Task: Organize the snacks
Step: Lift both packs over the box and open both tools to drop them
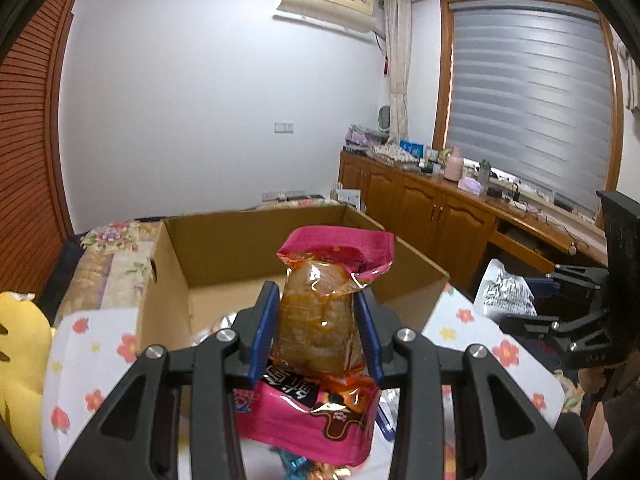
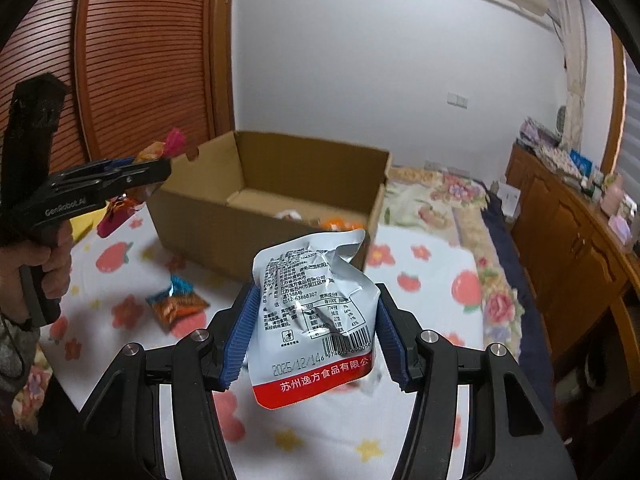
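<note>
My left gripper [image 1: 318, 300] is shut on a pink and orange snack packet [image 1: 320, 320], held upright just in front of the open cardboard box [image 1: 224, 248]. The same gripper [image 2: 160, 170] appears at the left of the right wrist view, its packet [image 2: 120, 208] held above the bed beside the box [image 2: 276, 176]. My right gripper [image 2: 316, 300] is shut on a silver pouch with a red bottom band [image 2: 312, 312], held above the bed short of the box. A few snacks lie inside the box [image 2: 316, 218]. The right gripper's body [image 1: 576, 320] shows at the right edge of the left wrist view.
A small orange and blue snack packet [image 2: 176, 306] lies on the flowered bed sheet [image 2: 424, 292] left of my right gripper. A yellow plush toy [image 1: 20, 352] sits at the bed's left. A wooden cabinet [image 2: 572, 240] with clutter runs along the right wall under the window.
</note>
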`<state>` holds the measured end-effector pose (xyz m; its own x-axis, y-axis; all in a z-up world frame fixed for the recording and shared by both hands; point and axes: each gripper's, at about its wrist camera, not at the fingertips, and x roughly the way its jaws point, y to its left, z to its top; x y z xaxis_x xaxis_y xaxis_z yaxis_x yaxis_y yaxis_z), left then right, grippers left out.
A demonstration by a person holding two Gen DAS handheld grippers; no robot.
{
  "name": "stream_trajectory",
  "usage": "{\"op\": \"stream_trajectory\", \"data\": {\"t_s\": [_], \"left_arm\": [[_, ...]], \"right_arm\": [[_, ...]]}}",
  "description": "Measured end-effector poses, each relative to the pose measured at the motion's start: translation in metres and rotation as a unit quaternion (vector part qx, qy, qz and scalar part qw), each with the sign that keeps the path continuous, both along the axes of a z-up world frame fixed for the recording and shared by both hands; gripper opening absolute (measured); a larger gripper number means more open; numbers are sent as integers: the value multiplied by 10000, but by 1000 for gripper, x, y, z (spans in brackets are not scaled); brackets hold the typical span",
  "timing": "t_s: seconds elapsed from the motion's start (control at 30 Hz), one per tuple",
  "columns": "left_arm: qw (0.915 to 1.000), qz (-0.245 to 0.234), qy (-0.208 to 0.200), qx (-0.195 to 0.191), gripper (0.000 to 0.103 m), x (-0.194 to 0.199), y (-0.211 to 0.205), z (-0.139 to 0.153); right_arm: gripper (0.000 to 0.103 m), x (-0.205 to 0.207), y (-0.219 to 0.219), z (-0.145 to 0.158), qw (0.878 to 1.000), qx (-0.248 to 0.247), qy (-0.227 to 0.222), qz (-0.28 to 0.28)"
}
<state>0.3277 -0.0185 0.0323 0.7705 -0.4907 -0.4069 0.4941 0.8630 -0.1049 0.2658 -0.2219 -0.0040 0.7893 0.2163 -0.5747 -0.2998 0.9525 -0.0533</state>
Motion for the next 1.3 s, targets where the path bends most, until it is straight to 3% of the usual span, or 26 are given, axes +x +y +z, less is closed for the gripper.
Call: {"op": "stream_trajectory", "data": {"t_s": [0.23,0.67,0.87,1.3], "left_arm": [[9998,36,-80,-164,37,36,12,13],[9990,72,283,-338,37,110,19,0],[9985,127,420,-336,37,121,20,-22],[9983,112,518,-223,43,126,13,-36]], "right_arm": [[58,28,19,19,9997,-51,-155,182],[58,93,46,29,9989,-87,-312,340],[58,119,55,23,9989,-139,-316,302],[58,169,69,-5,9996,-184,-48,187]]}}
